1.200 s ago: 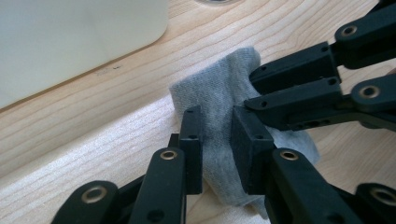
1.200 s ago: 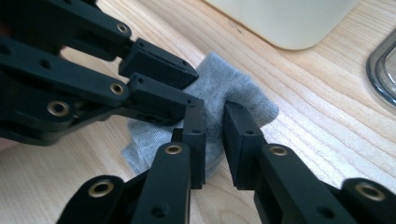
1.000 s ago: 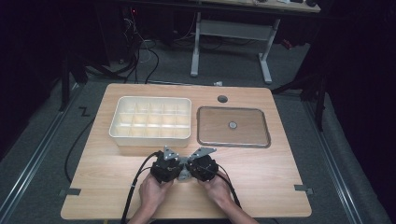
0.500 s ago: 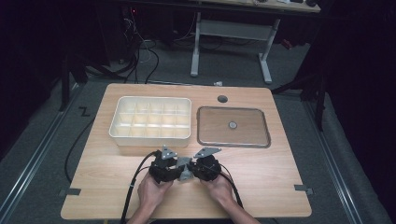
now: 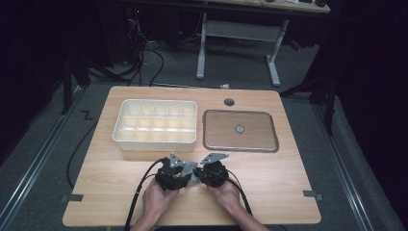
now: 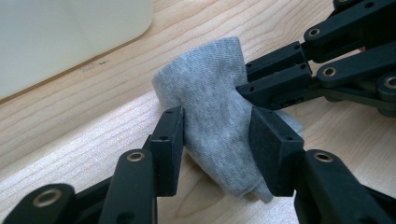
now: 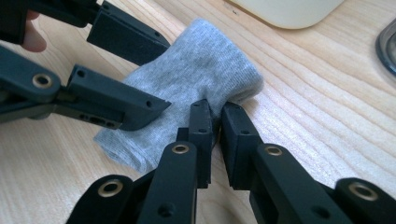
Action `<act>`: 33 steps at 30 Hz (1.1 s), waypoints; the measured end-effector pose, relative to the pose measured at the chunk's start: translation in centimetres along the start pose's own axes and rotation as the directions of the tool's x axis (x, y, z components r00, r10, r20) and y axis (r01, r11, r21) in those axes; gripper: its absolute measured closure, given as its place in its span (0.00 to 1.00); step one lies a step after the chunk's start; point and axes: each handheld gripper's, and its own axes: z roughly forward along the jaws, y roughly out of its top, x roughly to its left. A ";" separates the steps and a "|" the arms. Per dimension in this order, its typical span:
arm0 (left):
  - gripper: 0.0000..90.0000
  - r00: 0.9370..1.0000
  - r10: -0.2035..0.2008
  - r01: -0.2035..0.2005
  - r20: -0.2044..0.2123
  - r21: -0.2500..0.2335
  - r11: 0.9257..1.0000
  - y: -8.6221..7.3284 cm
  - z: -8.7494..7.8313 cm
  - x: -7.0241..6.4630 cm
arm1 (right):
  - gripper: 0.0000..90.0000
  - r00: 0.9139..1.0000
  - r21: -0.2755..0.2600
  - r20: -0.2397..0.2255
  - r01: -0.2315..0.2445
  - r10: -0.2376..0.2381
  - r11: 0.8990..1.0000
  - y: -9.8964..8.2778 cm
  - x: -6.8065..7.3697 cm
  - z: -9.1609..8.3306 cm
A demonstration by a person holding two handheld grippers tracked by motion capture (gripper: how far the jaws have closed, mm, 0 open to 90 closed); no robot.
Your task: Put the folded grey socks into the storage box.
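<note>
While the small grey knitted cloth point(image 6: 212, 126) lies bunched on the light wooden bench point(image 5: 288, 178), just in front of the cream plastic compartment box point(image 5: 156, 126), the left hand-held gripper point(image 6: 217, 140) has just been opening and its pads stand on both sides of the cloth. The right hand-held gripper point(image 7: 217, 123) is nearly pressed together, pinching a fold of the cloth's edge.

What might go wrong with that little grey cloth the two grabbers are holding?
The right gripper pinches only a thin edge of the grey cloth, so the fold might slip free. The left gripper has just been opening, its fingers straddling the bundle, which could unroll. The compartment box sits close ahead; a forward push might bump it.
</note>
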 end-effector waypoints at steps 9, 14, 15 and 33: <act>0.59 0.998 -0.064 0.064 -0.006 0.008 0.998 0.5 -0.2 0.4 | 0.78 1.000 0.000 0.005 -0.029 0.029 1.000 0.0 -0.3 -0.5; 0.54 0.995 -0.095 0.095 0.003 0.005 0.995 0.8 -0.5 0.5 | 0.75 0.999 -0.018 0.016 -0.028 0.028 0.999 0.1 -0.1 -1.0; 0.52 0.995 -0.100 0.100 0.005 0.006 0.995 0.8 -0.5 0.6 | 0.75 0.999 -0.017 0.017 -0.028 0.029 0.999 0.0 -0.1 -1.1; 0.42 0.957 -0.287 0.284 0.035 0.079 0.956 2.1 1.1 1.7 | 0.79 1.000 0.006 -0.001 -0.019 0.019 1.000 -0.4 -0.1 -0.6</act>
